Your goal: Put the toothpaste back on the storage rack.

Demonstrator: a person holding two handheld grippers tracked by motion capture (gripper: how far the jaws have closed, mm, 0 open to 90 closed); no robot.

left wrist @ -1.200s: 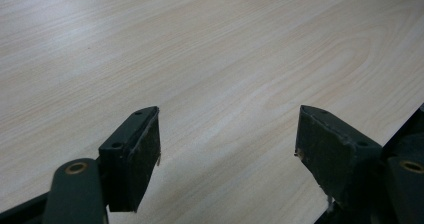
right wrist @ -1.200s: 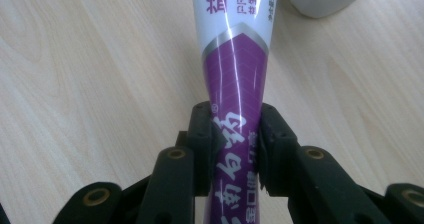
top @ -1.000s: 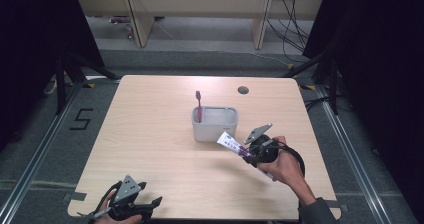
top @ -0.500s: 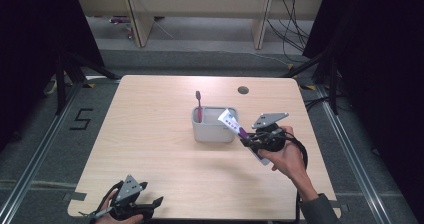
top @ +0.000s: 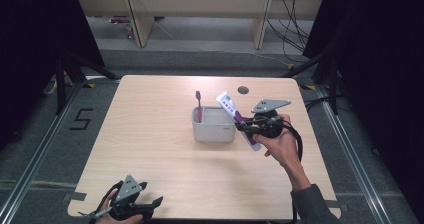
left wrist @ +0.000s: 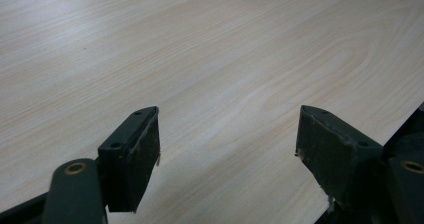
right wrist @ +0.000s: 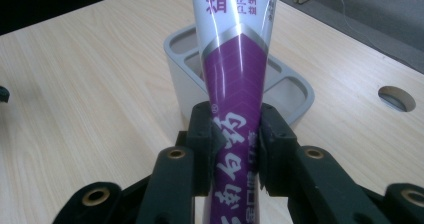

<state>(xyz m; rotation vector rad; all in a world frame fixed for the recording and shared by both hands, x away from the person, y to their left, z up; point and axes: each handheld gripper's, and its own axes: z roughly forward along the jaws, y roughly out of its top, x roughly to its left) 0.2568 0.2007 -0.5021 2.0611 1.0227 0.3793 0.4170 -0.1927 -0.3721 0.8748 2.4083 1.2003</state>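
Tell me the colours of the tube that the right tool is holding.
The tube is white above and purple below; the right gripper view shows it best.

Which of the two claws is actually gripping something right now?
The right claw: its jaws are clamped on the purple-and-white toothpaste tube beside the grey holder. The left claw is open over bare table.

Overhead light is falling evenly on the pale table (top: 165, 134), while the surroundings are sinking into near black. A glossy streak is shining on the toothpaste tube (right wrist: 239, 79). Shadows are lying soft and faint. Close up, the black jaws are looking slightly soft.
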